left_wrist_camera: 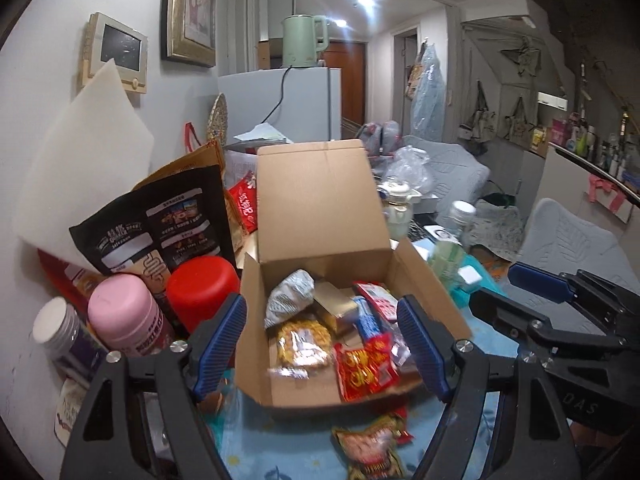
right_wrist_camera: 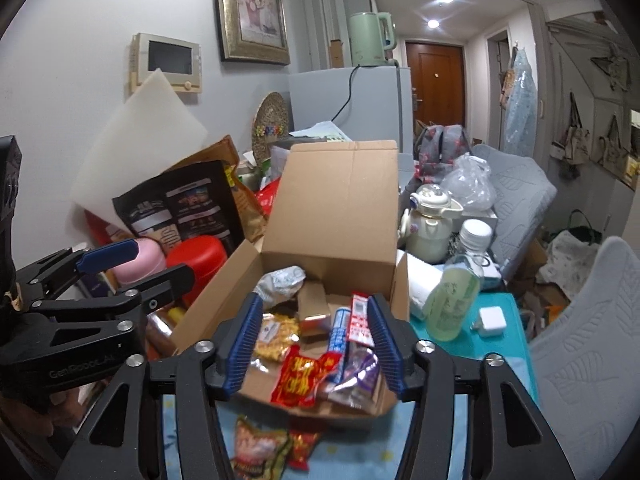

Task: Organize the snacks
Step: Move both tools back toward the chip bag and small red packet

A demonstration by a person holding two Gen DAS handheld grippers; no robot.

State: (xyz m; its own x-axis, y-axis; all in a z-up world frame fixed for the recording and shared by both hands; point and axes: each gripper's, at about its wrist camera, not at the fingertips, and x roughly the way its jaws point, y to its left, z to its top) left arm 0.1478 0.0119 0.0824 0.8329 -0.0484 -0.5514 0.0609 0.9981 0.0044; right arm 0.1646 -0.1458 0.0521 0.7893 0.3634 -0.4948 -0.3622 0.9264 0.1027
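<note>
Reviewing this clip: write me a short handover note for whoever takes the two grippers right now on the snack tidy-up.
Left gripper: open, holding nothing, raised in front of the cardboard box.
Right gripper: open, empty, likewise in front of the box.
Done: the box, lid up, already holds several snacks, among them a red packet, a yellow packet and a crumpled silver bag.
Left: two packets lie on the blue tablecloth just outside the box's front edge; likely next in, then close the lid.
</note>
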